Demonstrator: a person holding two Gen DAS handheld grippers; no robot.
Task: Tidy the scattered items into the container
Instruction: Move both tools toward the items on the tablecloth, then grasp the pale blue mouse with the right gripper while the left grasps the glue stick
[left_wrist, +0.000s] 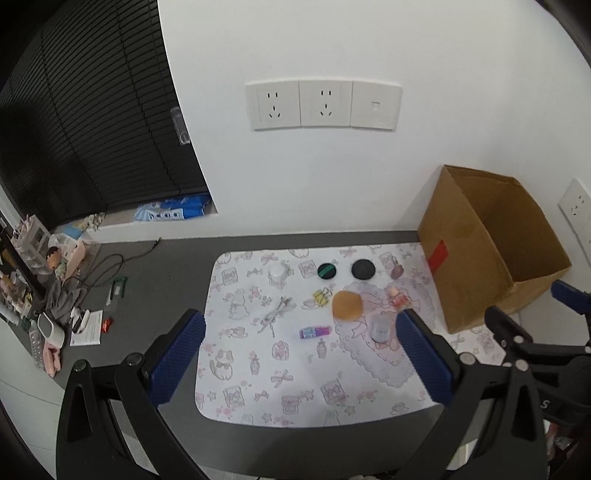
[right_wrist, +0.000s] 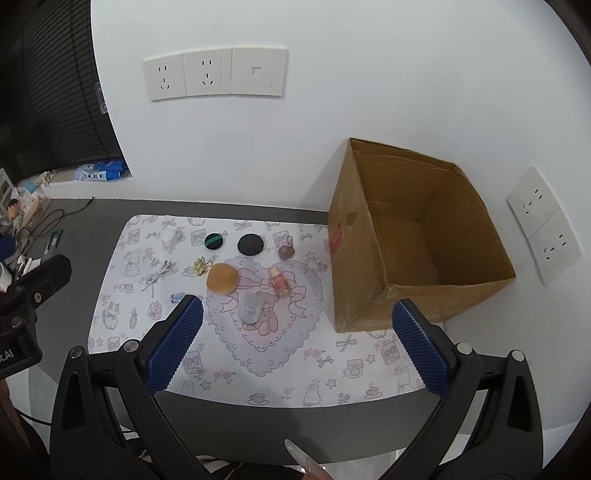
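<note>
An open cardboard box (left_wrist: 491, 251) (right_wrist: 413, 236) stands at the right of a patterned mat (left_wrist: 258, 369) (right_wrist: 295, 369). Scattered on the mat lie an orange puff (left_wrist: 346, 305) (right_wrist: 221, 278), two black round discs (left_wrist: 327, 271) (right_wrist: 250, 244), a white jar (left_wrist: 277, 274) (right_wrist: 169, 238), a yellow binder clip (left_wrist: 321, 297) (right_wrist: 201, 266), a purple tube (left_wrist: 314, 332), a pink bottle (right_wrist: 279, 283), a grey case (right_wrist: 249, 308) and a white tangle of cord (left_wrist: 275, 316). My left gripper (left_wrist: 301, 354) hangs open above the mat. My right gripper (right_wrist: 295, 332) is open too, holding nothing.
Wall sockets (left_wrist: 321, 105) (right_wrist: 214, 74) sit above the dark desk (left_wrist: 147, 280). Clutter, cables and papers (left_wrist: 70, 306) crowd the desk's left end. Black blinds (left_wrist: 85, 129) cover the left. The other gripper shows at the right edge (left_wrist: 517, 339) of the left wrist view.
</note>
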